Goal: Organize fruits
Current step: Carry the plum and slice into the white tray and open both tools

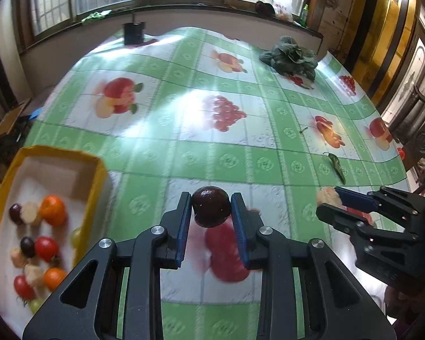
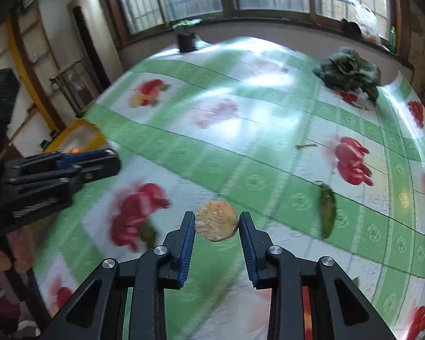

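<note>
The left tool (image 1: pixel 211 211) pinches a dark plum (image 1: pixel 211 210) between its blue pads, held above the tabletop (image 1: pixel 184 107) to the right of the yellow box (image 1: pixel 97 175), where oranges, tomatoes, plums and pale fruits already lie. The right tool (image 2: pixel 216 226) carries a pale, rough-skinned round fruit (image 2: pixel 216 221); its left pad touches the fruit, while a thin gap seems to show on the right, so the grip looks light

Risks, as I judge them: both fruits are round and gripped only near the fingertips, so a quick swing could let one roll out and drop onto the slick tablecloth, then run toward the edge. The pale fruit looks the likelier to slip. The two tools sit near each other, and reaching the box together could knock them. Squeezing harder may bruise the plum. A green pepper (image 2: pixel 327 212) and leafy greens (image 2: pixel 348 68) lie well apart and should stay out

No readable writing or brand shows anywhere; the tablecloth bears only fruit prints
</note>
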Motion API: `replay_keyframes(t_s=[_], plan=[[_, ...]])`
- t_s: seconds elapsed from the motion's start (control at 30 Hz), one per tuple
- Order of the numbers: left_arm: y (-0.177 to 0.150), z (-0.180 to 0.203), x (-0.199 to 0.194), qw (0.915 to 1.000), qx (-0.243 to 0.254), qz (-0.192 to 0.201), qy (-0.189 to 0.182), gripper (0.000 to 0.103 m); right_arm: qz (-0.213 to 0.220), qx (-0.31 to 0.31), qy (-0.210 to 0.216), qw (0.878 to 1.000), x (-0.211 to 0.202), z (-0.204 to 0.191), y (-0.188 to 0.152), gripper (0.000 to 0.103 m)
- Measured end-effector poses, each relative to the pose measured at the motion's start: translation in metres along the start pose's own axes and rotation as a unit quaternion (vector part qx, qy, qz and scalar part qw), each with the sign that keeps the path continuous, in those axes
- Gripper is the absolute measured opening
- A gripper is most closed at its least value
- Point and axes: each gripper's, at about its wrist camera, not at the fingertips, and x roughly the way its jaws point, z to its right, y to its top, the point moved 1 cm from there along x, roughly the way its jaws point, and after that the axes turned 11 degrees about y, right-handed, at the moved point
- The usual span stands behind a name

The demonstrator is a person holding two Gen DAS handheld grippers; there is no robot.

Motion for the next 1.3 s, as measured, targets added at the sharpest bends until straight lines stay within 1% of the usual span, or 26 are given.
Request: replay_keyframes(t_s=[0.1, 0.43, 0.77, 0.93, 1.07, 1.3], plan=[[-0.010, -0.012, -0.010, 0.9999, -0.007, 0.005, 0.012, 0.028, 0.007, -0.005, 0.011, 1.000, -0.001, -0.021, -0.001, 0.031], [-0.040, -0.063, -0.038, 0.9975, -0.043, 0.017, 0.053, 0.028, -0.001, -0.045, 0.057, 0.997, 0.013, -0.092, 0.002, 0.031], [-0.068, -0.127, -0.056, 0.9911, -0.088, 0.021, 0.098, 0.028, -0.016, -0.103, 0.098, 0.990, 0.037, -0.165, 0.014, 0.031], [-0.079, -0.157, -0.062, 0.9862, -0.110, 0.021, 0.122, 0.028, -0.023, -0.126, 0.110, 0.986, 0.049, -0.191, 0.021, 0.031], [-0.085, -0.176, -0.065, 0.9830, -0.125, 0.021, 0.133, 0.028, -0.028, -0.140, 0.119, 0.983, 0.059, -0.209, 0.025, 0.031], [-0.094, -0.199, -0.068, 0.9789, -0.141, 0.021, 0.146, 0.028, -0.039, -0.156, 0.126, 0.979, 0.072, -0.231, 0.029, 0.031]])
